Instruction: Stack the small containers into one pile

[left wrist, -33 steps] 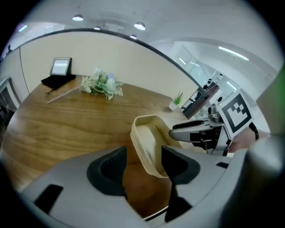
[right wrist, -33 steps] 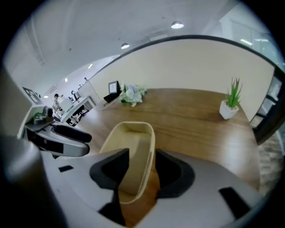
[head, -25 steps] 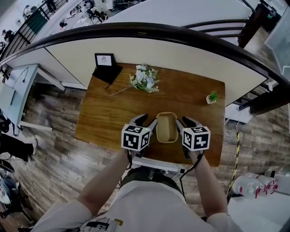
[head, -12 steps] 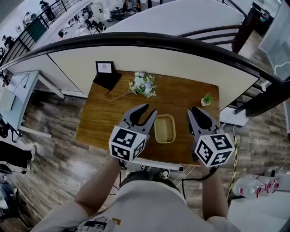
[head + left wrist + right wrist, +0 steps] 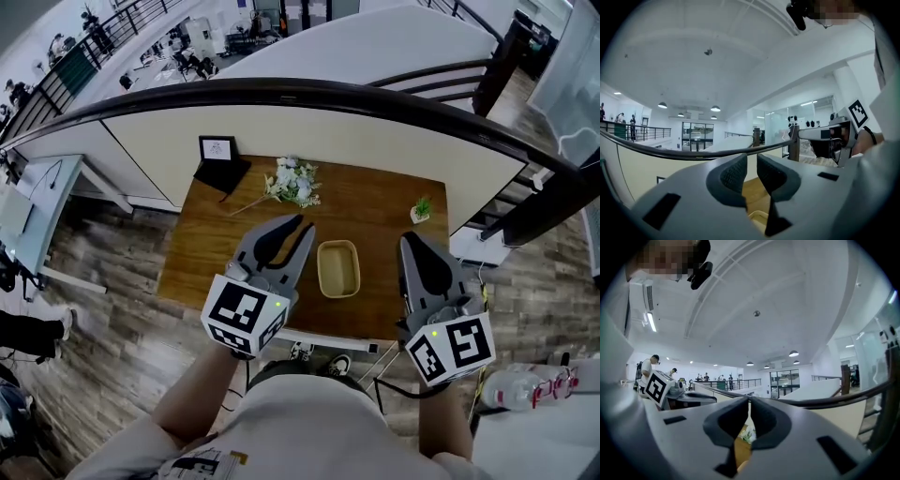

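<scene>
A tan container stack (image 5: pixel 338 268) rests on the wooden table (image 5: pixel 211 246), near its front edge; its rim (image 5: pixel 757 216) shows low in the left gripper view. Both grippers are lifted well above it, one on each side. My left gripper (image 5: pixel 304 226) has just been closing; a narrow gap remains between its pads (image 5: pixel 733 174) and nothing is in it. My right gripper (image 5: pixel 410 240) has just closed, and its fingertips (image 5: pixel 740 409) meet with nothing between them. Both point out level over the table.
At the back of the table are a small picture frame (image 5: pixel 217 148), a bunch of white flowers (image 5: pixel 292 181) and a tiny potted plant (image 5: pixel 419 210). A dark curved railing (image 5: pixel 309 89) runs behind the table. Plastic bottles (image 5: pixel 525 384) lie on the floor at right.
Both grippers have risen from beside the container up toward the head camera and turned to point level. Their jaws have narrowed. The container stays on the table.
</scene>
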`<action>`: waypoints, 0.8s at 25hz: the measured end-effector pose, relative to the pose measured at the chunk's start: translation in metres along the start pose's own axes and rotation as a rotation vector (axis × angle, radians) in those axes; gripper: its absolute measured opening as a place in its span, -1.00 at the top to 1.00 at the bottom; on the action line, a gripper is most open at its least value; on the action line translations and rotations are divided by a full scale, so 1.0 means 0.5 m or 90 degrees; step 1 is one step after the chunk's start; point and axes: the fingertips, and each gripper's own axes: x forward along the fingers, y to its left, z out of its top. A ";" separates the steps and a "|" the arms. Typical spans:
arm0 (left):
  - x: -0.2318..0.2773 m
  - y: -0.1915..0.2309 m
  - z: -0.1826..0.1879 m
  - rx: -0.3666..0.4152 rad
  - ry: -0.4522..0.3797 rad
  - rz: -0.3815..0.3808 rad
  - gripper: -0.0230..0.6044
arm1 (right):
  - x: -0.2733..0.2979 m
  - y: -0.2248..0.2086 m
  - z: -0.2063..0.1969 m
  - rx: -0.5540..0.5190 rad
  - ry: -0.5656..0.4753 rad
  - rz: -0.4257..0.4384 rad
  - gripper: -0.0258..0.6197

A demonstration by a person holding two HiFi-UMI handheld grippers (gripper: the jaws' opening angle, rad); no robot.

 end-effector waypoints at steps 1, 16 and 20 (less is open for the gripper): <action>-0.006 -0.004 0.004 0.000 -0.002 0.000 0.73 | -0.008 0.004 0.004 0.000 -0.004 -0.001 0.87; -0.066 -0.051 0.004 0.017 0.010 -0.012 0.85 | -0.085 0.023 -0.014 -0.012 0.032 0.003 0.91; -0.071 -0.050 0.006 0.017 0.012 -0.008 0.86 | -0.085 0.026 -0.014 -0.016 0.031 0.002 0.91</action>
